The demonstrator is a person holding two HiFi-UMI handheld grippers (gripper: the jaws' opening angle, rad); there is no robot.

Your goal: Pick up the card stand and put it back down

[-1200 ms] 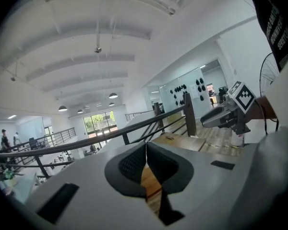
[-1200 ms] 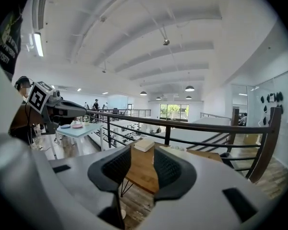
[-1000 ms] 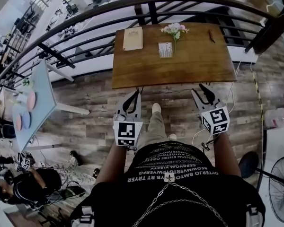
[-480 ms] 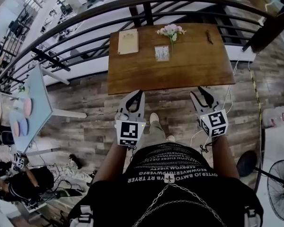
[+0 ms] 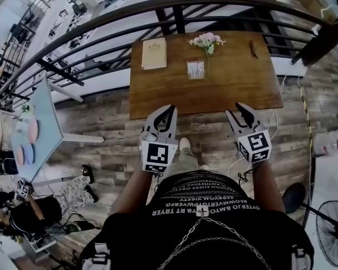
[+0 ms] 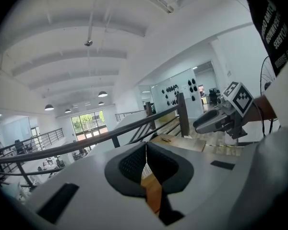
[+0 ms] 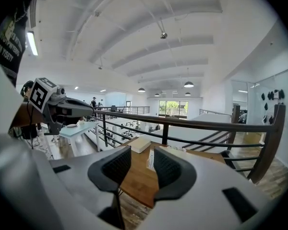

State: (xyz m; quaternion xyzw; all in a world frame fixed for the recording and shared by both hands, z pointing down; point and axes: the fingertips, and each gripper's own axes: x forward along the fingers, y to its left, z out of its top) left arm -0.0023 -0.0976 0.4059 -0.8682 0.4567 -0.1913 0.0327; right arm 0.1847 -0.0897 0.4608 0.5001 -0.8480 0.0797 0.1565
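Judging from how things lie, the task is at its very start: the card stand (image 5: 195, 70) stands upright on the wooden table (image 5: 236, 89), toward the far side and near the middle, and neither tool touches it. The left gripper (image 5: 170, 111) hangs over the floor just short of the table's near edge, on the left, with its jaws closed together and nothing between them. The right gripper (image 5: 235, 110) hangs level with it on the right, also at the near edge, with its jaws apart and empty. In the right gripper view the card stand (image 7: 150, 160) shows through the gap between the jaws, well beyond them. Every step is left: reach across the table, close on the stand, lift it, set it back down and let go. The right tool looks the readier of the two, since the left would need to open first. As for holders, the stand carries a white printed card, with print too small to read. Just beyond it, a small bunch of flowers (image 5: 207, 39) stands at the far edge; whether a vase holds them cannot be made out. A tan notebook (image 5: 154, 53) lies flat at the far left of the table and a small dark object (image 5: 253, 48) at the far right. Well to the left, a light blue side table (image 5: 50, 111) bears round pink and blue discs (image 5: 34, 129); whether these are dishes, or hold anything, cannot be told.
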